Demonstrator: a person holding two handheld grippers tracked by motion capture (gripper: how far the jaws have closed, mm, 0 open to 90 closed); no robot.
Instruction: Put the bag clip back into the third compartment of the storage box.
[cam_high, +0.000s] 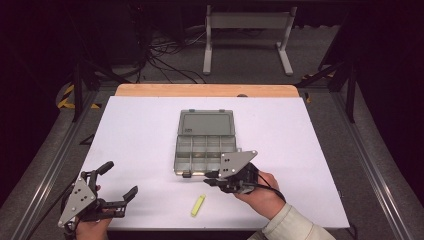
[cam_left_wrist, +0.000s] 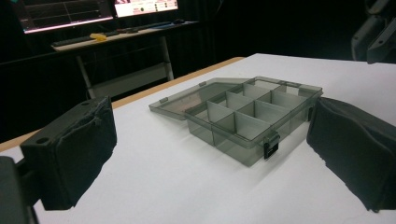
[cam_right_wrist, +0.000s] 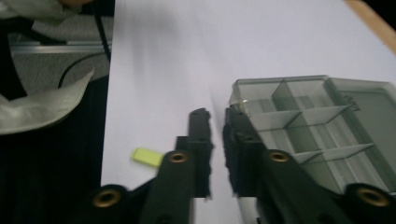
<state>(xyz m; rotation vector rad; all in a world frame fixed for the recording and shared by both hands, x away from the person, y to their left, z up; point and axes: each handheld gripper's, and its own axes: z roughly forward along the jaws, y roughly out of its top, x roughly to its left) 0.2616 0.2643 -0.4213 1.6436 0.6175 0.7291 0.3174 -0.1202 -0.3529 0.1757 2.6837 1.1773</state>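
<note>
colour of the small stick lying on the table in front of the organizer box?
Yellow-green. The small stick shows best in the high view, lying on the white table.

We see the two black fingers (cam_left_wrist: 70, 154) spread wide at the lower corners of the frame. Between them, at centre, an open grey compartment box (cam_left_wrist: 243, 116) lies on the white tabletop (cam_left_wrist: 177, 182); monitors (cam_left_wrist: 93, 9) glow at upper left.

A white table (cam_high: 125, 140) carries an open compartment box (cam_high: 205, 141) and a yellow-green piece (cam_high: 198, 205).

One open compartment box (cam_high: 205, 141), one yellow-green piece (cam_high: 198, 205), two tools, one white table (cam_high: 125, 130).
</note>
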